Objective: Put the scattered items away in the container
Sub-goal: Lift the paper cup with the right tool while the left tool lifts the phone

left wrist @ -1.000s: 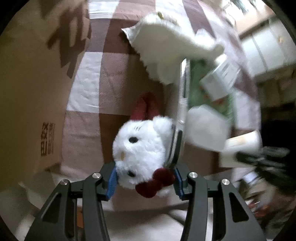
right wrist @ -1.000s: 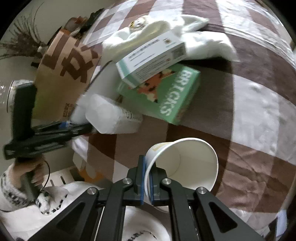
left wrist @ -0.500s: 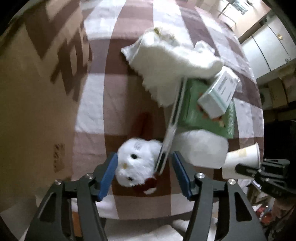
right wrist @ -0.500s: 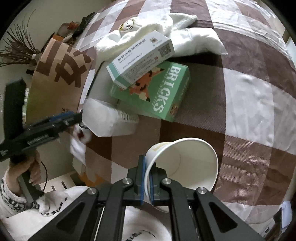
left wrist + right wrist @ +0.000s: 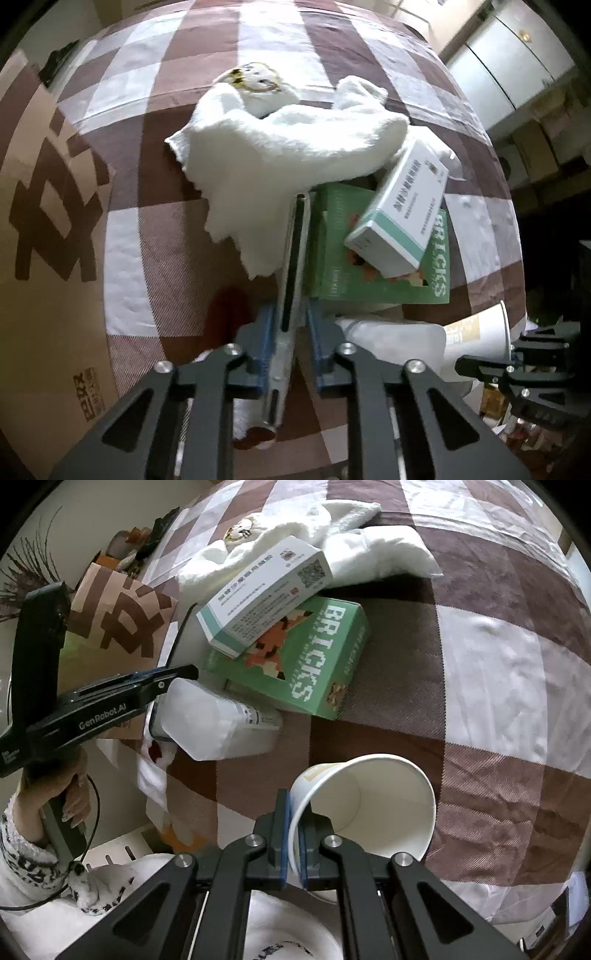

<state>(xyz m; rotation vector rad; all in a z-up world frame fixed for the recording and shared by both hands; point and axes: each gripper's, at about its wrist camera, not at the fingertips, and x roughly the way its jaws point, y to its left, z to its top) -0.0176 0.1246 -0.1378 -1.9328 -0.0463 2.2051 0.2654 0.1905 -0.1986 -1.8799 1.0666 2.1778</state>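
My left gripper (image 5: 290,325) is shut on a phone in a clear case (image 5: 291,258), held edge-on above the checked cloth. The phone's plush cat charm (image 5: 258,435) hangs below the fingers. My right gripper (image 5: 293,834) is shut on the rim of a white paper cup (image 5: 373,794), tipped on its side. The left gripper also shows in the right wrist view (image 5: 162,681). A green BRICKS box (image 5: 295,664), a white-teal carton (image 5: 266,594) on it, a white pack (image 5: 218,720) and a white towel (image 5: 280,147) lie on the cloth.
A brown cardboard box (image 5: 44,229) stands at the left beside the checked bedspread (image 5: 155,240). Cabinets (image 5: 517,55) are at the far right. The person's hand and sleeve (image 5: 55,801) are at the lower left of the right wrist view.
My left gripper closed from around the plush cat onto the phone's edge and drew back and up. The plush now hangs below the fingers. The right gripper stays on the cup.
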